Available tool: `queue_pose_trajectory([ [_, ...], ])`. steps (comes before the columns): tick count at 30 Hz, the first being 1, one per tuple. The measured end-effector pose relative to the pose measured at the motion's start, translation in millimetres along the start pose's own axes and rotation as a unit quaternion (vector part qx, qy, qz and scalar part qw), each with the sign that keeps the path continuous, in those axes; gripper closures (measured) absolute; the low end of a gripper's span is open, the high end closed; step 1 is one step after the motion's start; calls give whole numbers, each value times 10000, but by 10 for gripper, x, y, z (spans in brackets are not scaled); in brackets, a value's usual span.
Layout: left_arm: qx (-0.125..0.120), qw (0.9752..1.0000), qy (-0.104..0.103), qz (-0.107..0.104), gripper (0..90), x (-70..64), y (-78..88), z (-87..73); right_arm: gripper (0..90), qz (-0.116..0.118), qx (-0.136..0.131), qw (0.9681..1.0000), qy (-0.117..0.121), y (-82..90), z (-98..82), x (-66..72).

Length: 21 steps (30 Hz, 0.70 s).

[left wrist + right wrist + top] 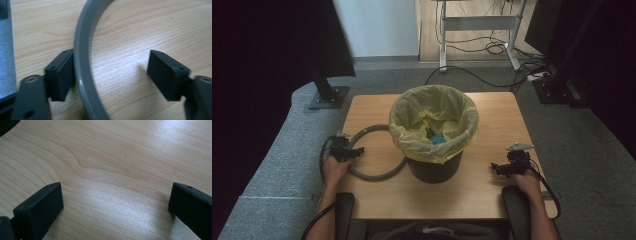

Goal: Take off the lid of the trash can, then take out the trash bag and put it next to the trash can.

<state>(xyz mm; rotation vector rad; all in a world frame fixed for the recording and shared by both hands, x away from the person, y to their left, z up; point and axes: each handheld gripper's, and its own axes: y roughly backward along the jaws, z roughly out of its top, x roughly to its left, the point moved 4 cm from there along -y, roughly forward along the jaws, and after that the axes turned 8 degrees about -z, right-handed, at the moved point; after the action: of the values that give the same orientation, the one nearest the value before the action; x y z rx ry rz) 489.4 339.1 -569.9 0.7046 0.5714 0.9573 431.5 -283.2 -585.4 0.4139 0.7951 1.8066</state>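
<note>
Lying flat on the wooden table [492, 195], left of the bin, grey ring [377, 172] with its band running lengthwise between the spread jaws of the left gripper [110, 75], touching one jaw, not clamped. Right gripper [115, 202] equally spread, well apart over bare wood. Black bin [434, 170], yellow liner [432, 120], something blue [438, 139] inside.

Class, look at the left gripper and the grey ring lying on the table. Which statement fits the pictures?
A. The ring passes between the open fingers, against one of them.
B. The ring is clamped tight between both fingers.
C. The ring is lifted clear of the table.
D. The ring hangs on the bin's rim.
A: in the left gripper view the grey ring lies flat on the table against one of the fingers, the other standing well apart.
</note>
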Motion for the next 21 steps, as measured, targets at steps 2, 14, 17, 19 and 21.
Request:
queue_pose_trajectory([
  [2,-21,10000,-34,0,161,-22,-18,-9,0,-1,0,10000,0,0,0,0],
  [14,-33,10000,-70,-12,33,-52,-55,-38,0,11,-2,10000,14,4,-4,5],
  [17,-10,10000,-28,21,0,-47,-64,-36,0,11,-3,10000,14,4,-4,5],
  [19,-10,10000,-29,21,0,-47,-64,-36,0,11,-3,10000,15,4,-4,5],
  [21,-9,10000,-28,16,0,-46,-64,-35,0,18,-2,10000,20,4,-3,6],
])
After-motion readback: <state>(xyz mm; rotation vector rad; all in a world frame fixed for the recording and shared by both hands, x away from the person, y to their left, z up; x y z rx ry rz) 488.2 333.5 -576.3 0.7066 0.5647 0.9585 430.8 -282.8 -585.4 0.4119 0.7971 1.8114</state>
